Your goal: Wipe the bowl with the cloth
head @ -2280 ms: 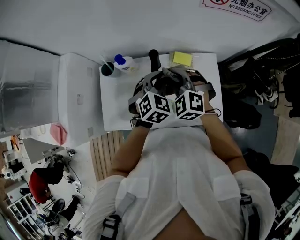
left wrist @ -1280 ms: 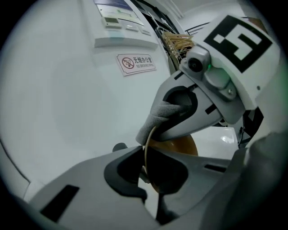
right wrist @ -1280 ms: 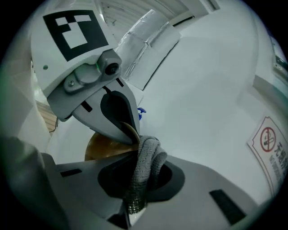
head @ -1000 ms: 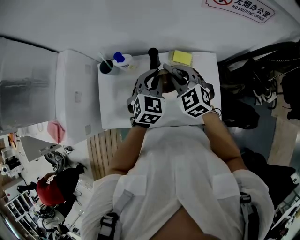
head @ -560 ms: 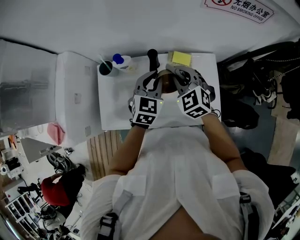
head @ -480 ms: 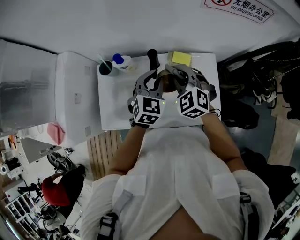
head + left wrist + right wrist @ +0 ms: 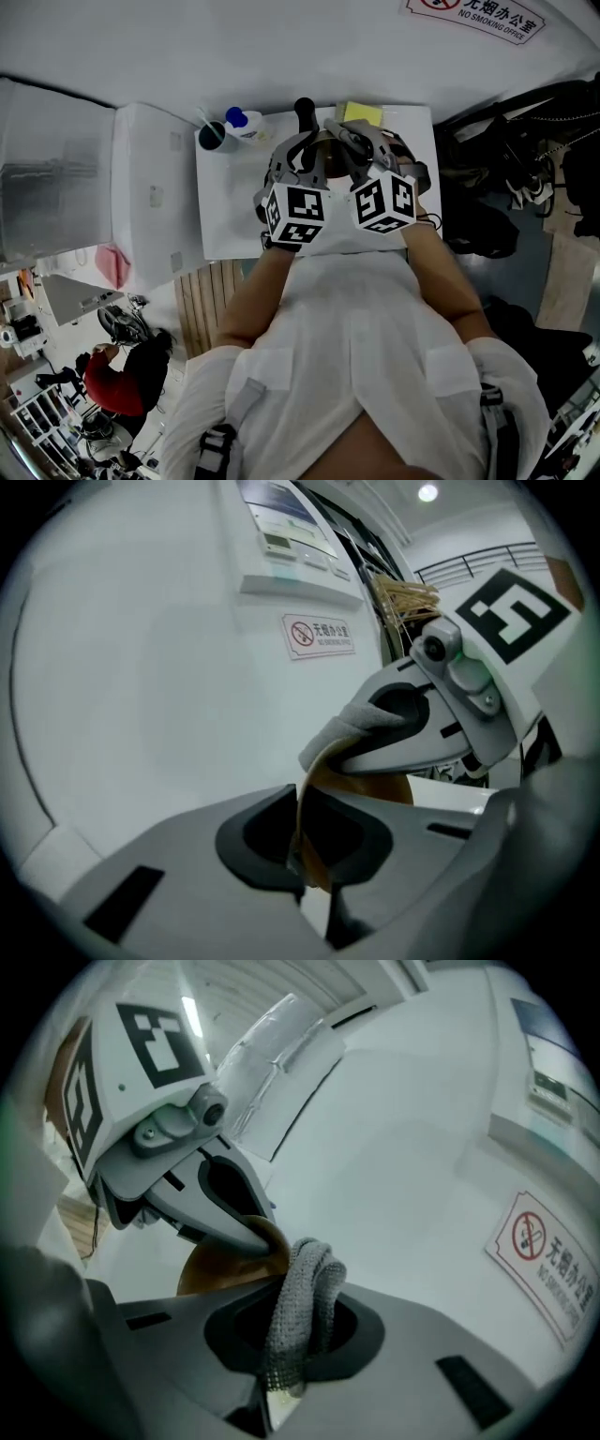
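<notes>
At upper centre of the head view, over the white table (image 7: 234,216): bowl gripped on one side, cloth pressed to it from the other.

Left gripper (image 7: 305,855): jaws just closed further, now pinched tight on the thin rim of the brown bowl (image 7: 366,785), low in the centre of the left gripper view, bowl tipped up on edge. Right gripper (image 7: 291,1335): jaws clamped on a folded grey knitted cloth (image 7: 302,1302), centre of the right gripper view, cloth touching the bowl's upper rim just beside the left gripper's fingertip. Along the table's far edge, upper part of the head view: dark cup (image 7: 216,138), blue-capped bottle (image 7: 246,122), yellow sponge (image 7: 361,112).
</notes>
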Demonstrator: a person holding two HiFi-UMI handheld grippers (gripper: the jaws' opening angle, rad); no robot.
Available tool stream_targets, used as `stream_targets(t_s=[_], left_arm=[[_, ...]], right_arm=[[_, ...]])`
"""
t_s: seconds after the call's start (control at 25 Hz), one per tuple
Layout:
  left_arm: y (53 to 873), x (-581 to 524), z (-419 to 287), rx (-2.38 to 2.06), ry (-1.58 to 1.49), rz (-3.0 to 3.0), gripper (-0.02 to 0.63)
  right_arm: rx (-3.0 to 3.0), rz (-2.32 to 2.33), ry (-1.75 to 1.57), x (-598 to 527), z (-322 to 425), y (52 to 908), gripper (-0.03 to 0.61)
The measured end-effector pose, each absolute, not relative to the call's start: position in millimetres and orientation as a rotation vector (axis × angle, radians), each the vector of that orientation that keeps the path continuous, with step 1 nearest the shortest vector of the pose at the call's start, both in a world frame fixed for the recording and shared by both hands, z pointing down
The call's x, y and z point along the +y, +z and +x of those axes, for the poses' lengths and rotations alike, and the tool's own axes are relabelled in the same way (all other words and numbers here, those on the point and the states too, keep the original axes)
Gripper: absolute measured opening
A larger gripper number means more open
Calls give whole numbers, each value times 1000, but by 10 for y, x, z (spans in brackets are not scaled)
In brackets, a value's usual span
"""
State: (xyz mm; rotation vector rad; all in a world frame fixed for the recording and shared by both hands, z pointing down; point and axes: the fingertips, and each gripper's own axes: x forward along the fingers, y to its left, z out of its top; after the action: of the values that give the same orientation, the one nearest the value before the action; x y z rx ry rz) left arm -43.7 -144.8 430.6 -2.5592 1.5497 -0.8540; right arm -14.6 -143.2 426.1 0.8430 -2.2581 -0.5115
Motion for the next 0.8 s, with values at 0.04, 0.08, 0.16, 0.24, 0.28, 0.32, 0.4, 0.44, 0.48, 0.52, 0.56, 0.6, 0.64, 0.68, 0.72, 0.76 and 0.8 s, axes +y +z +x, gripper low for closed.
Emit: stream_targets(t_s=[0.04, 0.08, 0.16, 0.24, 0.28, 0.32, 0.4, 0.44, 0.48, 0.52, 0.56, 0.6, 0.64, 0.68, 0.72, 0.76, 0.8], left_arm=[[4274, -1447, -458, 1579, -799, -2579, 26], [4247, -1446, -476, 1605, -745, -2600, 28], [4202, -1436, -503, 1652, -641, -2635, 32], [4179, -1413, -523, 1684, -558, -2654, 35], [4182, -1401, -528, 1694, -532, -2659, 35], [4201, -1388, -528, 1694, -526, -2662, 35], [4295, -1362, -497, 1651, -598, -2655, 35], [4358, -1354, -467, 1610, -664, -2650, 34], [4412, -1351, -433, 1564, -731, -2644, 35], [4448, -1352, -401, 1519, -795, -2632, 54], [4465, -1355, -371, 1477, -854, -2611, 97], [4470, -1360, -342, 1439, -907, -2583, 98], [4469, -1367, -314, 1410, -952, -2554, 76], [4467, -1375, -292, 1393, -990, -2527, 52], [4466, -1385, -284, 1389, -1021, -2501, 41], [4466, -1395, -289, 1393, -1043, -2483, 34], [4463, -1402, -305, 1402, -1048, -2478, 32]], right_arm=[[-2291, 861, -478, -1435, -131, 4237, 48], [-2320, 878, -447, -1436, -121, 4223, 48], [-2377, 914, -369, -1426, -106, 4210, 48], [-2433, 942, -278, -1401, -92, 4211, 49], [-2448, 950, -249, -1391, -86, 4216, 49], [-2449, 953, -238, -1385, -81, 4225, 51], [-2396, 938, -287, -1386, -64, 4270, 49], [-2345, 918, -348, -1389, -53, 4307, 48], [-2287, 889, -423, -1387, -49, 4348, 46], [-2229, 854, -499, -1378, -56, 4388, 46], [-2179, 821, -565, -1366, -76, 4419, 46], [-2144, 795, -613, -1355, -106, 4433, 46], [-2123, 779, -643, -1346, -140, 4434, 46], [-2111, 770, -658, -1339, -172, 4427, 46], [-2104, 767, -665, -1337, -197, 4420, 46], [-2106, 766, -666, -1339, -215, 4415, 46], [-2122, 766, -657, -1340, -225, 4408, 46]])
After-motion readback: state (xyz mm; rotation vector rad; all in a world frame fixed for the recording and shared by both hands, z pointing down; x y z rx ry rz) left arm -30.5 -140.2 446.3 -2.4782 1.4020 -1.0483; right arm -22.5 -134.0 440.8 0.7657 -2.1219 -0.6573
